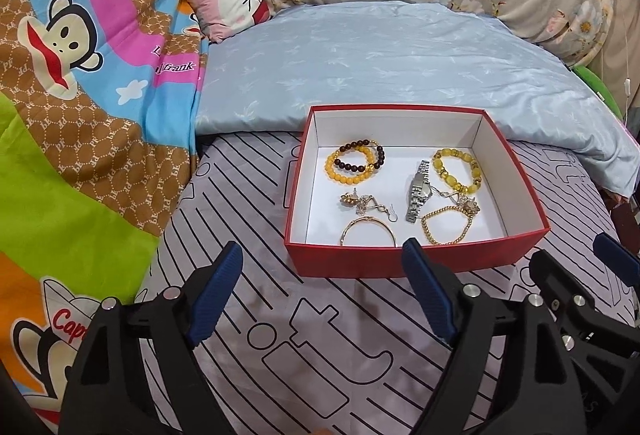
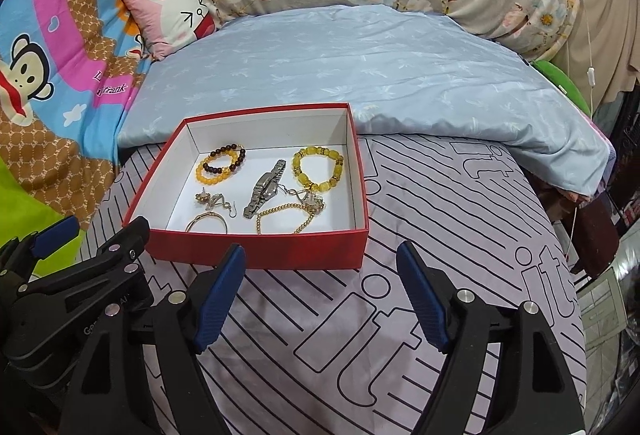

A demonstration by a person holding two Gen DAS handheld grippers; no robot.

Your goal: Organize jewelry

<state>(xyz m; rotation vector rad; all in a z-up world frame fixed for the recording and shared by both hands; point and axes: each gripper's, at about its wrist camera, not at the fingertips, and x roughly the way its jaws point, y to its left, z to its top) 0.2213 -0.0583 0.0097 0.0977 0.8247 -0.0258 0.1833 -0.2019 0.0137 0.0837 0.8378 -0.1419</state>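
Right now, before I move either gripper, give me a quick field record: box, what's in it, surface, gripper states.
box: red box, open, no lid in view
contents: watch, yellow bead bracelet, dark bead bracelet overlapping an orange one, gold chain, bangle, small earrings
surface: striped sheet
left gripper: open, empty, short of the box
right gripper: open, empty, short of the box

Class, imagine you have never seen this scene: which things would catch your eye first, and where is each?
Probably the red box, open on the striped sheet just beyond both open grippers, left and right. Inside it lie beaded bracelets at the back and a silver watch mid-box. The bright monkey quilt fills the left.
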